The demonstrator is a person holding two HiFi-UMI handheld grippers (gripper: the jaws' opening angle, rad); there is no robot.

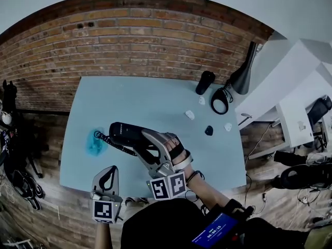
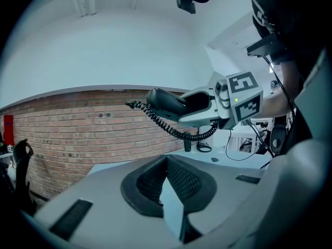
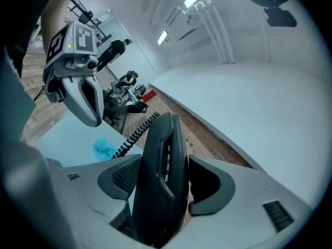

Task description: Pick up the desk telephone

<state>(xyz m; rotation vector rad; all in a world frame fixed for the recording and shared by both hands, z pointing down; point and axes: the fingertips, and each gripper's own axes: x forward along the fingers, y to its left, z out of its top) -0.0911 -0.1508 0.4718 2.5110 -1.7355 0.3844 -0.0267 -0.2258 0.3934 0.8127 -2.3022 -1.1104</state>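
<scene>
A black telephone handset [image 1: 126, 134] hangs above the pale blue table [image 1: 155, 95], and my right gripper [image 1: 141, 143] is shut on it. In the right gripper view the handset [image 3: 161, 175] stands upright between the two pads. Its coiled black cord [image 1: 111, 143] trails left and down toward a crumpled blue thing [image 1: 95, 144] on the table; no telephone base shows. My left gripper [image 1: 107, 176] sits lower left, near the table's front edge, shut and holding nothing. The left gripper view looks over its touching pads [image 2: 167, 162] up at the handset [image 2: 166, 101] and cord [image 2: 171, 128].
At the table's far right stand a black cylinder [image 1: 205, 82], a black lamp [image 1: 244, 74] and a looped cable [image 1: 220, 101]. Small white pieces [image 1: 190, 114] and a small black piece [image 1: 208, 130] lie nearby. Brick wall behind, white shelving [image 1: 290, 97] to the right.
</scene>
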